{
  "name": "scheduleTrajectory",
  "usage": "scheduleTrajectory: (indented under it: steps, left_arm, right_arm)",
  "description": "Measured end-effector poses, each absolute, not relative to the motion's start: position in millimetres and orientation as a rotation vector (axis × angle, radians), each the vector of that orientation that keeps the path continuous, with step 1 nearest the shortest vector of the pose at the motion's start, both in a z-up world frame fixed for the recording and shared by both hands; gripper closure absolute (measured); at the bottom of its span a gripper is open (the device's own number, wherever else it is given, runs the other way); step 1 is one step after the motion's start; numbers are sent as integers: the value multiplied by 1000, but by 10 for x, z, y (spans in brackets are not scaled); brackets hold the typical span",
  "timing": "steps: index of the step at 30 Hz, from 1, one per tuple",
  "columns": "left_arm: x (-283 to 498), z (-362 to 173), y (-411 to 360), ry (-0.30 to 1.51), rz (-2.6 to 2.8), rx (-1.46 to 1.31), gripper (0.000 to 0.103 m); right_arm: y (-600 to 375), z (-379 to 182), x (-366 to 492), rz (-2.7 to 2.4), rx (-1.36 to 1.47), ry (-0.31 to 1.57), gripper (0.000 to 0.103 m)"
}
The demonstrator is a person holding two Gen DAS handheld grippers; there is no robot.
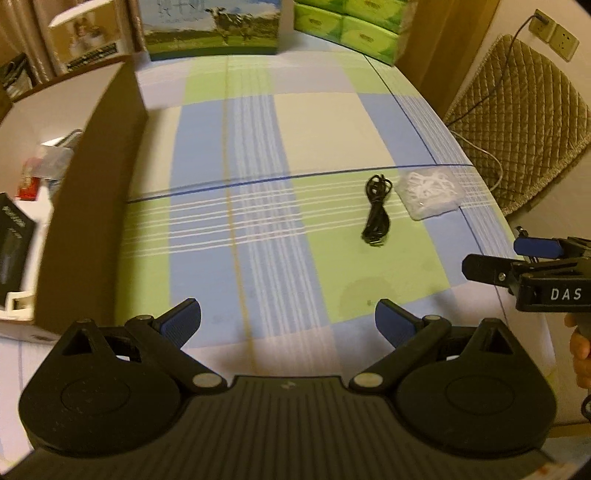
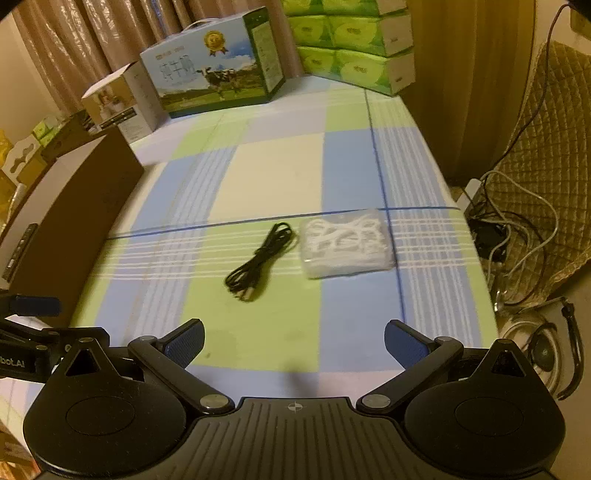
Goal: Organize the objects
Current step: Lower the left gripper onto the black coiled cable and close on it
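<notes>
A coiled black cable (image 1: pixel 376 209) (image 2: pixel 260 258) lies on the checked tablecloth (image 1: pixel 314 125) (image 2: pixel 273 177). A clear bag of white plastic pieces (image 1: pixel 430 194) (image 2: pixel 347 243) lies just to its right. My left gripper (image 1: pixel 288 323) is open and empty, hovering over the cloth's near edge, well short of the cable. My right gripper (image 2: pixel 293 341) is open and empty, in front of both objects; it also shows at the right edge of the left wrist view (image 1: pixel 495 258). The left gripper's fingers (image 2: pixel 35 306) show at the left edge of the right wrist view.
An open cardboard box (image 1: pixel 88 206) (image 2: pixel 70 221) stands at the table's left with items inside. A milk carton box (image 1: pixel 212 26) (image 2: pixel 214 62) and green tissue packs (image 1: pixel 351 26) (image 2: pixel 354 40) stand at the back. A quilted chair (image 1: pixel 517 122) and loose cords (image 2: pixel 517 236) are on the right.
</notes>
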State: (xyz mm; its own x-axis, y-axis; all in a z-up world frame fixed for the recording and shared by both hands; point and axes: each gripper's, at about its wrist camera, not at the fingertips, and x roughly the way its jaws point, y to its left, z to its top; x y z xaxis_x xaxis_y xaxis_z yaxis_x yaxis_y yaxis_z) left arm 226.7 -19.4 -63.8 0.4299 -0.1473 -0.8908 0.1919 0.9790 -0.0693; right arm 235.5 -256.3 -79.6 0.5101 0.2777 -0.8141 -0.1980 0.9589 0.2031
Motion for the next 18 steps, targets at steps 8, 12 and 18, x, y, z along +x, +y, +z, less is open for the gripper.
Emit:
scheduleTrajectory:
  steps: [8,12,18]
  left_arm:
    - [2485,-805,-482,1065,-285,59,9]
    - [2615,-892,-642,1042,-321,81,14]
    - [2810,-1022,-849,1024,-372,95,22]
  right_arm:
    - [-2739,-950,2561,233,87,978,2]
    - [-2802,-1000,2648,224,96,969,2]
    - [-2885,-1061,2761,209,125,963,2]
